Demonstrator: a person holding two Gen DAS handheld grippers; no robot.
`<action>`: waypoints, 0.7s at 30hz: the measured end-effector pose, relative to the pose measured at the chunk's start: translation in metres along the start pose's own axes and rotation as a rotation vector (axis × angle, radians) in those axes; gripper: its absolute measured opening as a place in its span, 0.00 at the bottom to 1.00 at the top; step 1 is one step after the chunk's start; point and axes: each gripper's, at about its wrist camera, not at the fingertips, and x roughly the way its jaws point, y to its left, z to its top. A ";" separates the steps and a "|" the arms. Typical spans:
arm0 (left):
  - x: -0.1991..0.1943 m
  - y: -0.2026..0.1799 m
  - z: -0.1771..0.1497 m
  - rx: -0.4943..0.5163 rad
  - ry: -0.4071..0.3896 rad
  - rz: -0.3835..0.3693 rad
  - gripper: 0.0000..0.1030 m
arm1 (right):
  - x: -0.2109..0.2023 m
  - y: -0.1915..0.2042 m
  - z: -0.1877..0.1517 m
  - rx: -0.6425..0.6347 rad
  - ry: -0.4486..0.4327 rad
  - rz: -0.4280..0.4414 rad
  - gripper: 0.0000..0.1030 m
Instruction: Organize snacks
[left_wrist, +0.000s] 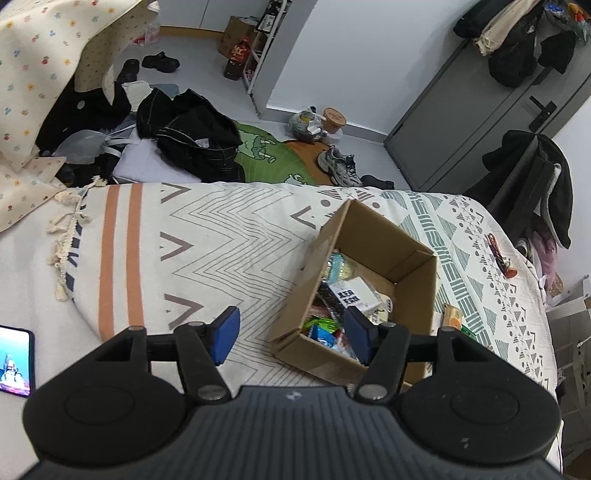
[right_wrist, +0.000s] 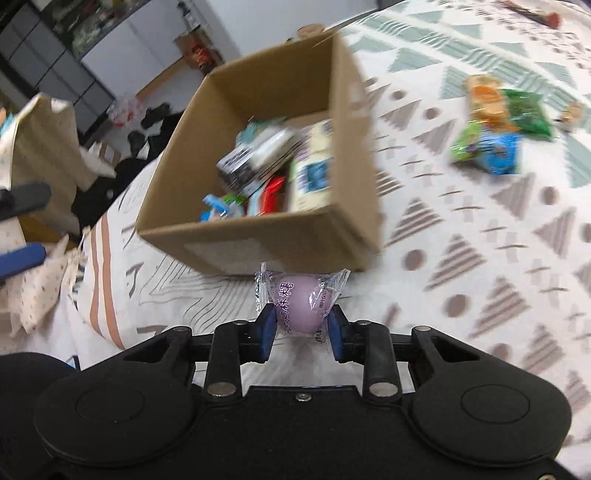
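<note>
1. Nearest us, our right gripper (right_wrist: 301, 328) has its blue pads clamped on a round pale-purple sweet in a clear plastic wrapper (right_wrist: 300, 302).
2. At twelve o'clock from that sweet sits the open brown cardboard box (right_wrist: 258, 243), blurred, holding mixed snack packets (right_wrist: 273, 166).
3. At two o'clock, loose green, orange and blue snack packets (right_wrist: 498, 125) lie on the patterned white bedspread (right_wrist: 480, 258), apart from the box.
4. Our left gripper (left_wrist: 291, 336) holds nothing, its blue pads spread wide, the right one over the box's near wall (left_wrist: 317, 360).
5. At nine o'clock a lit phone (left_wrist: 14, 360) lies on the bed.
</note>
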 end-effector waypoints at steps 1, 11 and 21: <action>0.000 -0.002 -0.001 0.003 0.001 -0.003 0.59 | -0.006 -0.004 0.001 0.009 -0.011 -0.006 0.28; 0.002 -0.014 -0.009 0.010 0.004 -0.026 0.59 | -0.052 -0.030 0.005 0.056 -0.117 -0.021 0.28; 0.002 -0.013 -0.009 0.002 0.007 -0.036 0.59 | -0.096 -0.027 0.033 0.052 -0.268 0.001 0.28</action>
